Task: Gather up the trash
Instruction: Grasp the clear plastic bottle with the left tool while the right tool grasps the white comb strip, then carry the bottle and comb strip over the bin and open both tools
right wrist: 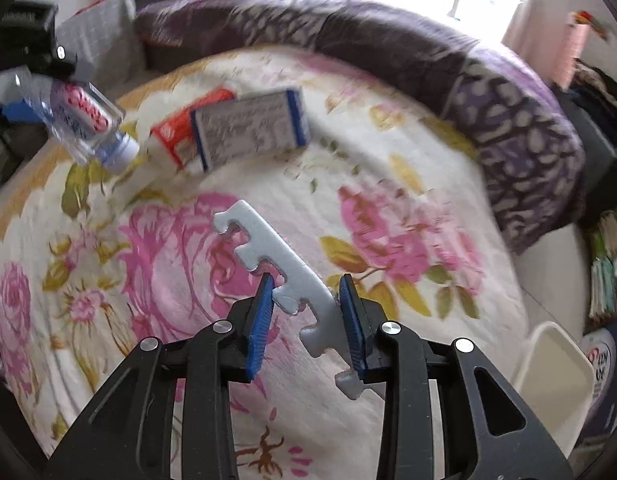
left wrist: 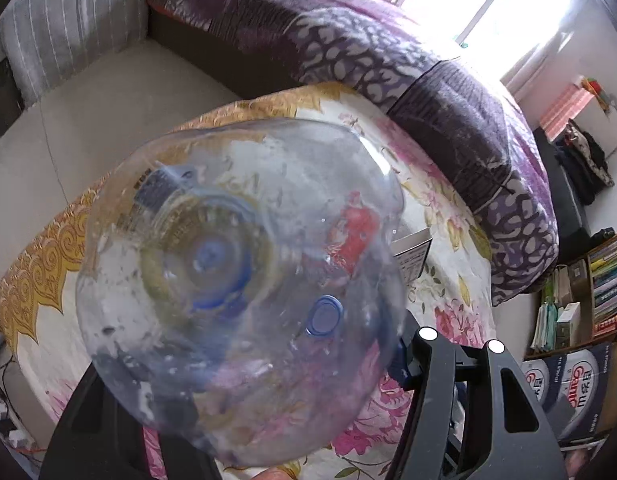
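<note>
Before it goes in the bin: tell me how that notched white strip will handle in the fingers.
The white foam strip probably weighs little. It spans the right gripper diagonally without sagging, so likely fairly stiff. The thin notched edges could snap or slip.

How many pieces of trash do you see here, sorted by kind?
Clear plastic bottle, held in the left tongs: 1
Cardboard boxes lying on the floral blanket, one orange and white, one with blue edges: 2
Grey notched foam strip, between the pads of the right tongs: 1
Total: 4
</note>
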Tool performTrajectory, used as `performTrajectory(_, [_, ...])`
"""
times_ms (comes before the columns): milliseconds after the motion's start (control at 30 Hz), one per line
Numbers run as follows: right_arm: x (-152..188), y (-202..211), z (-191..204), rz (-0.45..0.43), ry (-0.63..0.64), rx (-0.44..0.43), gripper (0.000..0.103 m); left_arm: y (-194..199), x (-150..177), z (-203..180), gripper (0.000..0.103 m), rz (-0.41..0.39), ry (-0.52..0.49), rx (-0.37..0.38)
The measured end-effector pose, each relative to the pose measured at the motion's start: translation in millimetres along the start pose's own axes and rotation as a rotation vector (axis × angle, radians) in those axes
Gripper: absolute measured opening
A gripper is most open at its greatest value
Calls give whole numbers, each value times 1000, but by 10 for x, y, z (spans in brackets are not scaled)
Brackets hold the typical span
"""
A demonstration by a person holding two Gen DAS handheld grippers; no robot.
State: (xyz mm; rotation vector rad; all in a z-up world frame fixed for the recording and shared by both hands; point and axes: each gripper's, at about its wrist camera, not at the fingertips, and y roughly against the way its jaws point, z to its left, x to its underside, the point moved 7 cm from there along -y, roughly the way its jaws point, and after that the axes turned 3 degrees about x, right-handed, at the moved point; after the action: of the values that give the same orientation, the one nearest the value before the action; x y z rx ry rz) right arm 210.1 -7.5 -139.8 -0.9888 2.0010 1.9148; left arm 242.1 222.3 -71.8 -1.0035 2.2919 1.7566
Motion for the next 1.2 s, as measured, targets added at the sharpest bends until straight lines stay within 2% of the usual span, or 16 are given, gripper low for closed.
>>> performTrajectory(267, [24, 521, -213, -103, -113, 83, 32, 92, 44, -147, 62, -51, -57, -7])
performTrajectory(500, [140, 626, -446, -139, -220, 94, 32, 29, 143, -267, 62, -42, -94, -22])
performTrajectory(800, [307, 670, -933, -146, -363, 156, 32, -15, 316, -571, 62, -51, -173, -38])
performTrajectory(1200, [576, 810, -1513, -141, -509, 227, 33, -33, 565, -1111, 62, -52, -271, -5])
